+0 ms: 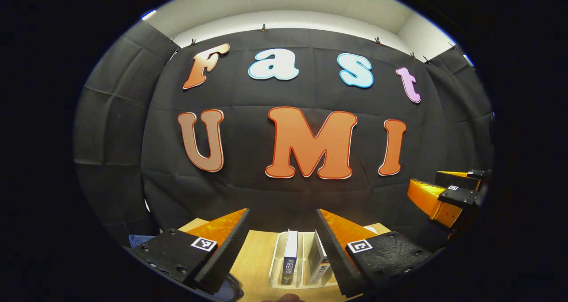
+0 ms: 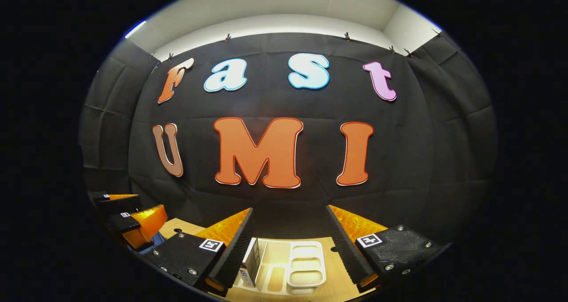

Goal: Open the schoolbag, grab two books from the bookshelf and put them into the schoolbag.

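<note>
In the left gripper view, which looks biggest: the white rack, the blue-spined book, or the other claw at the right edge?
1. White rack.
2. Other claw.
3. Blue-spined book.
Claw and book look close; the fisheye's edge stretch makes that pair unsure.

Light wooden tabletop (image 1: 257, 253) lies below and ahead of the left claw (image 1: 282, 211), running under both its fingers. Black cloth wall (image 1: 248, 191) stands upright beyond the claw, past the table's far edge, creased in a grid of folds. Small clips (image 1: 263, 27) hold the cloth's top edge, high above the claw. A pale wall and ceiling (image 1: 288, 4) sit above the cloth. One bright light strip (image 1: 148, 14) is far up to the claw's left.
</note>
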### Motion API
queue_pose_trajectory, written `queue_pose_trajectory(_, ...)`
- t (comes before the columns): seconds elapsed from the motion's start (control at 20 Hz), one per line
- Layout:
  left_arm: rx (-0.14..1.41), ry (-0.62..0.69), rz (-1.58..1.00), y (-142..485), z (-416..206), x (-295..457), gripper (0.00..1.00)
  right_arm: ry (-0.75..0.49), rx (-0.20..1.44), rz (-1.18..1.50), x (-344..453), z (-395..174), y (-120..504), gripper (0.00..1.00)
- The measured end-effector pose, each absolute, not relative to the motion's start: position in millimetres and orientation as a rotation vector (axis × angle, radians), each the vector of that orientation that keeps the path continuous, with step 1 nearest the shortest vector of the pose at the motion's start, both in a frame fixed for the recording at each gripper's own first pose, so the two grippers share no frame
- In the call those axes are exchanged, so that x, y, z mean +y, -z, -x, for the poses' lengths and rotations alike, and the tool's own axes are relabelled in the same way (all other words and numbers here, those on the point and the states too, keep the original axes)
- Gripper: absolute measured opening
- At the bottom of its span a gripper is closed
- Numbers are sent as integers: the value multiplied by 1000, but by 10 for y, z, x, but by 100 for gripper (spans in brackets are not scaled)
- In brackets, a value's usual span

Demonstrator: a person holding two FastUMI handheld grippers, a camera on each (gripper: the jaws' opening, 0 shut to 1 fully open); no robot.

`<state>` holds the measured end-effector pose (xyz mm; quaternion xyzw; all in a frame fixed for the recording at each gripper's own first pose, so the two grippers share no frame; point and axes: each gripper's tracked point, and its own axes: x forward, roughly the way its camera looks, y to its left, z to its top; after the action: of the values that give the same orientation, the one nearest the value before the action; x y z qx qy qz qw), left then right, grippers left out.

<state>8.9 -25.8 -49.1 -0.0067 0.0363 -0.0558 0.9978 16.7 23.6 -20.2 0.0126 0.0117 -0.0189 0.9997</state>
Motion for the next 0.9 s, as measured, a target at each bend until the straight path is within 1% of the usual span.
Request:
queue_pose_trajectory(0.05,72,117,11,489,-81,-290,87,36,25,-25,250,-168,199,93)
queue_pose_trajectory(0.1,71,123,9,504,-69,-302,87,36,25,-24,253,-161,205,93)
queue_pose_trajectory(0.15,69,127,5,500,-65,-307,91,36,26,-22,255,-159,213,93)
queue_pose_trajectory(0.2,67,129,4,498,-67,-314,87,35,26,-21,276,-159,212,93)
queue_pose_trajectory(0.25,64,128,4,492,-68,-298,91,35,27,-19,278,-141,213,93)
queue_pose_trajectory(0.3,62,124,5,482,-73,-284,87,34,27,-16,284,-141,216,93)
queue_pose_trajectory(0.35,62,119,2,496,-79,-262,87,34,26,-15,285,-135,217,93)
queue_pose_trajectory(0.4,62,113,-1,486,-71,-237,91,33,27,-14,290,-139,218,93)
queue_pose_trajectory(0.45,62,109,-3,500,-68,-220,87,29,29,-15,296,-135,225,93)
queue_pose_trajectory(0.5,59,102,-4,496,-65,-194,91,27,32,-16,295,-130,230,93)
queue_pose_trajectory(0.65,41,72,-3,455,-74,-128,91,26,39,-17,285,-127,242,93)
queue_pose_trajectory(0.7,36,65,-2,435,-84,-103,87,27,37,-18,286,-125,243,93)
queue_pose_trajectory(0.85,25,66,14,415,-61,0,87,31,40,-15,270,-133,268,93)
queue_pose_trajectory(0.9,28,58,15,432,-59,47,90,31,42,-12,259,-128,279,93)
